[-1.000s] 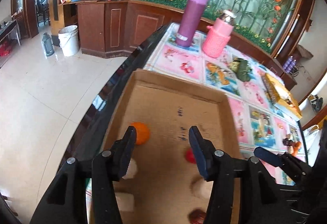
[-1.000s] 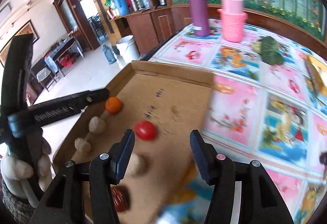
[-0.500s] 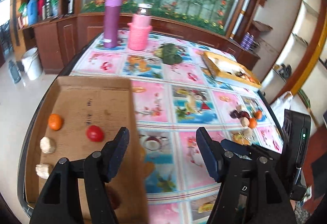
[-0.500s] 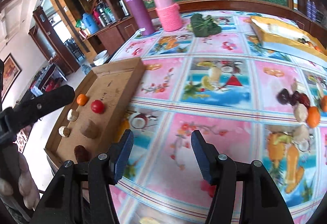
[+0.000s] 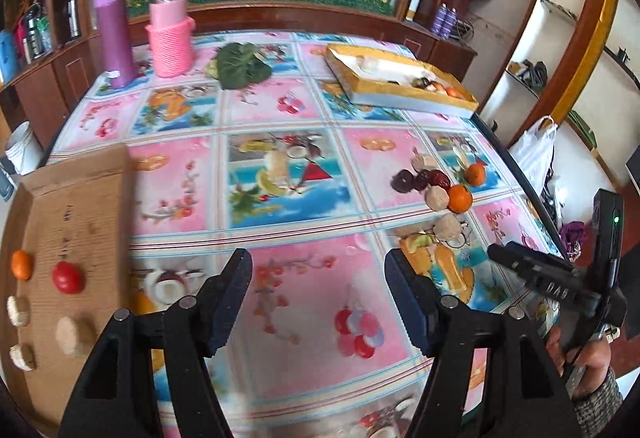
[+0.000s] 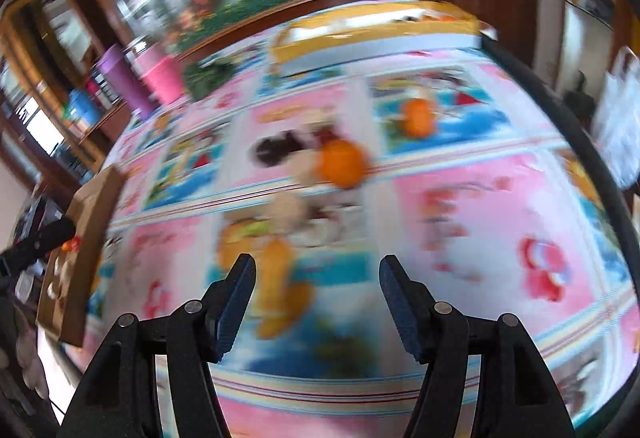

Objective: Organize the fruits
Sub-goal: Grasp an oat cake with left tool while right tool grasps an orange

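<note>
A flat cardboard tray (image 5: 92, 198) lies at the table's left edge. It holds an orange (image 5: 21, 264), a red tomato (image 5: 68, 277) and several pale round fruits (image 5: 72, 335). A loose pile of fruits lies on the right of the table: oranges (image 5: 460, 198), dark red fruits (image 5: 434, 179) and pale ones (image 5: 448, 227). My left gripper (image 5: 318, 278) is open and empty above the table's front middle. My right gripper (image 6: 318, 282) is open and empty, just short of the blurred pile with its oranges (image 6: 342, 164). The right gripper also shows in the left wrist view (image 5: 520, 262).
A purple flask (image 5: 114, 32) and a pink-covered jar (image 5: 170, 36) stand at the back left, with a green leafy bundle (image 5: 240, 64) beside them. A yellow-rimmed box (image 5: 400, 86) with some fruits sits at the back right. The colourful tablecloth (image 5: 280, 174) covers the table.
Both grippers have swung right, away from the cardboard tray and over the tablecloth. The right gripper now faces the loose fruit pile and its view is blurred with motion. Both stay open.
</note>
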Demonstrator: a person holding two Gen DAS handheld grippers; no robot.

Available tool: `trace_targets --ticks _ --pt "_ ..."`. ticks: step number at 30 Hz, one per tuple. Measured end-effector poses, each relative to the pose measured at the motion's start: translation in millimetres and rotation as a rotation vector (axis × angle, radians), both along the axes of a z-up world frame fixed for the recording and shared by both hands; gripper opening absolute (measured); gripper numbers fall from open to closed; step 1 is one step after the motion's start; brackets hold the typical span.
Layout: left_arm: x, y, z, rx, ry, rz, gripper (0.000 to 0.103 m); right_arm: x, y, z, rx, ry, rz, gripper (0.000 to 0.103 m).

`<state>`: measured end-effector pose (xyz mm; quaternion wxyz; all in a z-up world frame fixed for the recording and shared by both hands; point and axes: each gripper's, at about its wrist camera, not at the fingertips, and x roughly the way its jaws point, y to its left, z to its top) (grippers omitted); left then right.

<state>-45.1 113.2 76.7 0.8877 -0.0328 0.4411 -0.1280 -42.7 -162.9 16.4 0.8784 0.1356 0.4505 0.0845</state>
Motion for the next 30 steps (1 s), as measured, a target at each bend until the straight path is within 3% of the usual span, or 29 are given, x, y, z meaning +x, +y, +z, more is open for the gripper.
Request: trace_targets --ticks 4,7,11,17,19,26,27,28,30 --pt "18 -23 -16 -0.003 0.043 -0.033 0.068 7 -48 -3 0.018 0.019 -0.107 0.068" --pt "33 -38 -27 -0.010 0.075 -0.053 0.068 16 -57 -1 0.019 0.013 -0.123 0.068" --pt "44 -58 -32 0.005 0.081 -0.083 0.068 31 -47 0 0.028 0.004 -0.087 0.068" --pt "34 -102 -41 0.053 0.040 -0.241 0.068 56 -16 -1 -0.001 -0.012 -0.008 0.068" --pt "33 -110 -46 0.050 0.047 -0.260 0.068 64 -9 -2 -0.025 -0.022 0.004 0.061" --pt "43 -121 -59 -0.003 0.080 -0.270 0.067 81 5 -9 -0.018 -0.016 0.062 0.058" --pt "44 -122 -60 -0.013 0.082 -0.272 0.067 82 7 -10 -0.014 -0.017 0.070 0.053" --pt "45 -123 -61 -0.024 0.086 -0.272 0.067 82 8 -10 -0.008 -0.020 0.083 0.042" --pt "48 -124 -63 -0.036 0.095 -0.267 0.067 82 10 -10 0.035 -0.010 0.119 0.034"
